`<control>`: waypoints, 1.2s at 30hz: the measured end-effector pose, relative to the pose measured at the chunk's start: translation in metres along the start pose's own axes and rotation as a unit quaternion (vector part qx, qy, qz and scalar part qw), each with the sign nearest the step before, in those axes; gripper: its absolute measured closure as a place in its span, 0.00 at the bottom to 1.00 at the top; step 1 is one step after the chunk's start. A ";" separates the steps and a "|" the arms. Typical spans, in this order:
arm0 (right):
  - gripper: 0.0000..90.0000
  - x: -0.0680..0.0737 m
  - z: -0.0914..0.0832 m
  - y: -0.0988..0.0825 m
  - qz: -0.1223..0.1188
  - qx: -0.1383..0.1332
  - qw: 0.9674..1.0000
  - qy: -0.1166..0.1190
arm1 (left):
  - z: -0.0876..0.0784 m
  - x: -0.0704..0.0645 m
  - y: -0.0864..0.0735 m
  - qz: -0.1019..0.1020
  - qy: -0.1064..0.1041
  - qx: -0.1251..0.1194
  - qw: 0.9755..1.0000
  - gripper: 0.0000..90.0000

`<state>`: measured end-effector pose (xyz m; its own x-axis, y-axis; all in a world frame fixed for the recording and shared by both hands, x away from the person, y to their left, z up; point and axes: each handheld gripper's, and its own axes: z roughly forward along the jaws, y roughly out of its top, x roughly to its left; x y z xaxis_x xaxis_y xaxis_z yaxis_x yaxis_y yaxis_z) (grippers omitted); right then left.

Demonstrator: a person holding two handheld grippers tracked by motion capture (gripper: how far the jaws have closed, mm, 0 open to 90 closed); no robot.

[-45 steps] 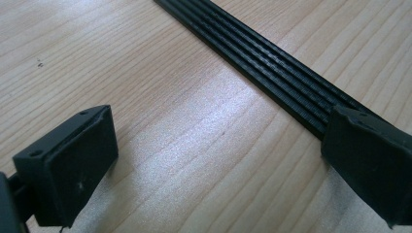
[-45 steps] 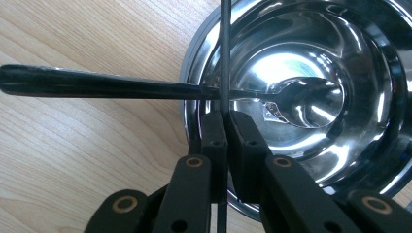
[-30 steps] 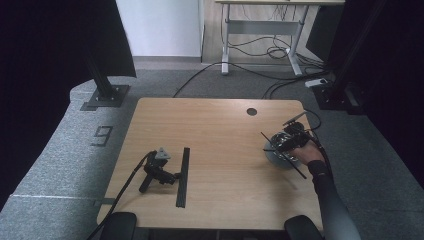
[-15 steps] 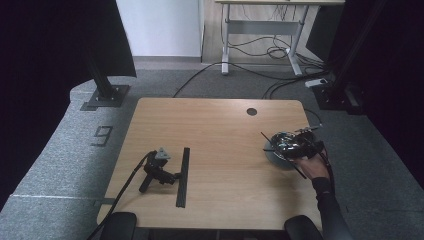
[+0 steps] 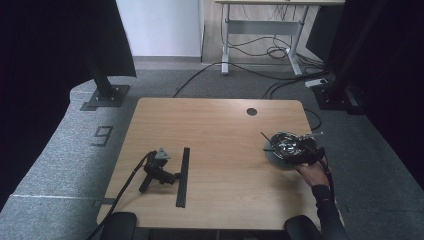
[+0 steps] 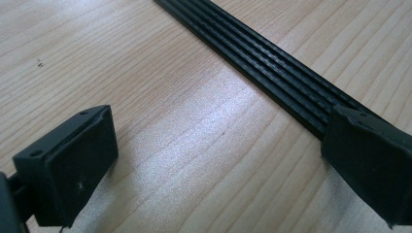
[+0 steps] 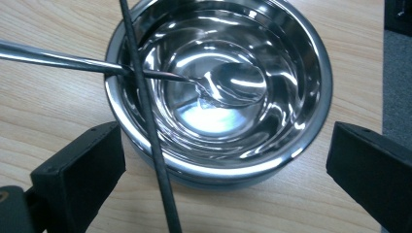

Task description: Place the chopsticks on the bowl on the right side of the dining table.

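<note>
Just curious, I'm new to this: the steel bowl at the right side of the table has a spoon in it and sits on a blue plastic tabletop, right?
Not quite. The table is light wood, not blue plastic, as the right gripper view shows. The bowl does hold a spoon.

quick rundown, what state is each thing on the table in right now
steel bowl: upright on the table, near its right edge, between the open jaws of the right gripper
spoon: resting in the bowl, handle out over the rim
thin black rod: lying across the bowl's rim
black strip: flat on the table
left gripper: lying on the table beside the strip, jaws open, nothing between them
</note>
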<state>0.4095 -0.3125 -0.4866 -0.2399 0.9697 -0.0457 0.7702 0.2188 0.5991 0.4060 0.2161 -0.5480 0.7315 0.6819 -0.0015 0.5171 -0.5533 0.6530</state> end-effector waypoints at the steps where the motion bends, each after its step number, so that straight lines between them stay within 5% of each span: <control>1: 0.01 -0.002 -0.001 -0.001 0.002 -0.001 1.000 0.000 | 0.000 0.000 0.000 0.000 0.000 0.000 1.000 0.00; 21: 0.04 -0.005 -0.006 -0.010 -0.005 0.001 1.000 -0.001 | 0.000 0.000 0.000 0.000 0.000 0.000 1.000 0.00; 36: 0.08 -0.026 -0.001 -0.011 0.014 0.006 1.000 -0.022 | 0.000 0.000 0.000 0.000 0.000 0.000 1.000 0.00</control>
<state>0.4069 -0.3405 -0.4914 -0.1924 0.9793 -0.0637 0.7837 0.1924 0.5907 0.4060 0.2161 -0.5479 0.7315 0.6818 -0.0016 0.5171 -0.5532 0.6531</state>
